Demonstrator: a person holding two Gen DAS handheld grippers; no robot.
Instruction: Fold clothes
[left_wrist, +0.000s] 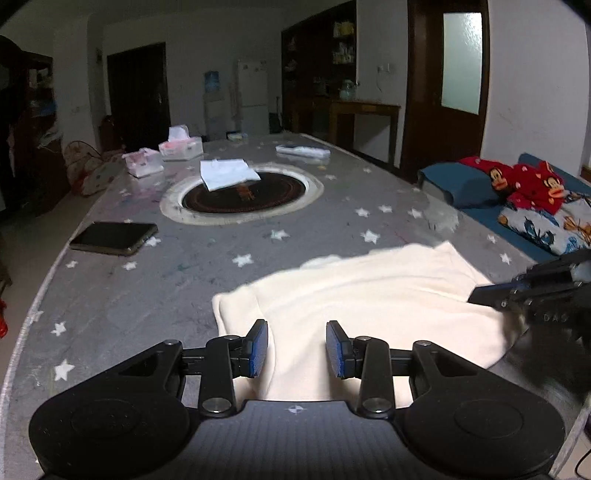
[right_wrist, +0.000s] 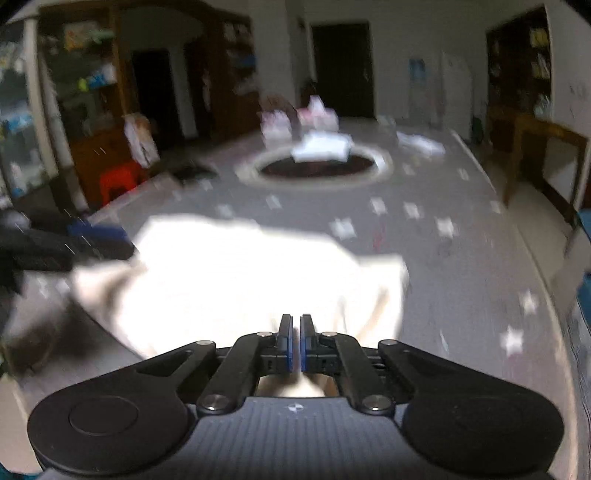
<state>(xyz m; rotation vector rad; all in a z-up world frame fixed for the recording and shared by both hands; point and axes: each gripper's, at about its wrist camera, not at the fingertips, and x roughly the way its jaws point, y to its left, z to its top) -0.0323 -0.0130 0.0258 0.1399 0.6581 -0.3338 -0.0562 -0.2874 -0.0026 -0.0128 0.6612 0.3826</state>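
This is a lived-in home, a dining or living room. A long desk (left_wrist: 155, 280) under a grey star-print cover carries tissue boxes (left_wrist: 181, 147) and a phone (left_wrist: 112, 238). Around it stand a fridge (left_wrist: 253, 98), dark wooden doors (left_wrist: 138, 86), crowded shelves (left_wrist: 341, 37) and cartoon-print bedding (left_wrist: 528, 182).

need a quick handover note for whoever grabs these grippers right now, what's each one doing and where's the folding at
Left gripper: open, holding nothing, over the near edge of the cream garment.
Right gripper: shut, apparently pinching the garment's near edge; view is blurred.
Garment lies rumpled on the star-patterned table; whether any fold is made is unclear.
Left: finish and flatten the folds. Phone lies clear of the work.
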